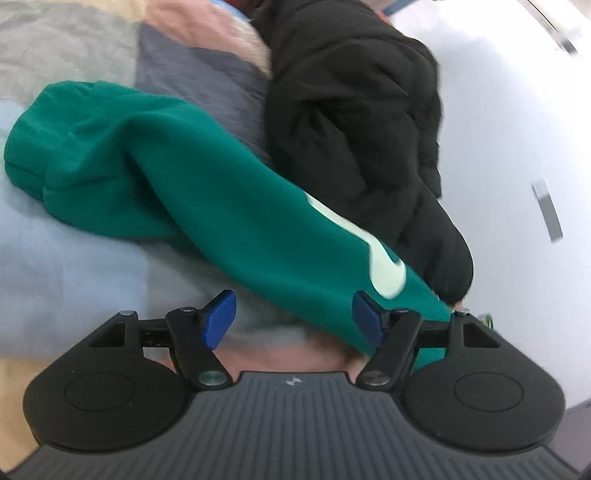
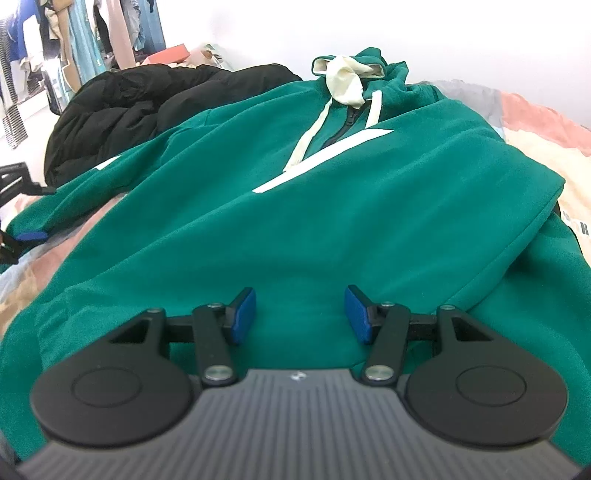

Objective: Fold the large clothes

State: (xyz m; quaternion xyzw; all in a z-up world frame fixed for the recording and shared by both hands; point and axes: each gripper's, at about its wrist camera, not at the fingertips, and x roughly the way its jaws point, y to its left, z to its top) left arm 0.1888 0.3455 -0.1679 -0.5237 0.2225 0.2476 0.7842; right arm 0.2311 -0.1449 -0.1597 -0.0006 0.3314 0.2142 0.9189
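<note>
**Green hoodie, fleece, spread on bed**

Green hoodie point(image 2: 295, 206) lies front-up, hood far, hem near. Black jacket point(image 2: 155, 99) lies to its far left. Likely soft, bulky, limp; best taken at cuff or hem. Left gripper point(image 1: 293, 319) open beside the sleeve point(image 1: 207, 177), empty. Right gripper point(image 2: 299, 314) open above the hem.

A plain white wall point(image 2: 258, 33) rises behind a bed covered in a patchwork quilt of pink, cream, grey and pale blue blocks point(image 2: 546, 147). Past the bed's far left corner, a rail of hanging clothes in blue, beige and striped fabric point(image 2: 74, 40) fills the background. Light is bright and even. In the left wrist view the quilt's grey block point(image 1: 192, 77) lies blurred beside the white wall point(image 1: 517, 110).
</note>
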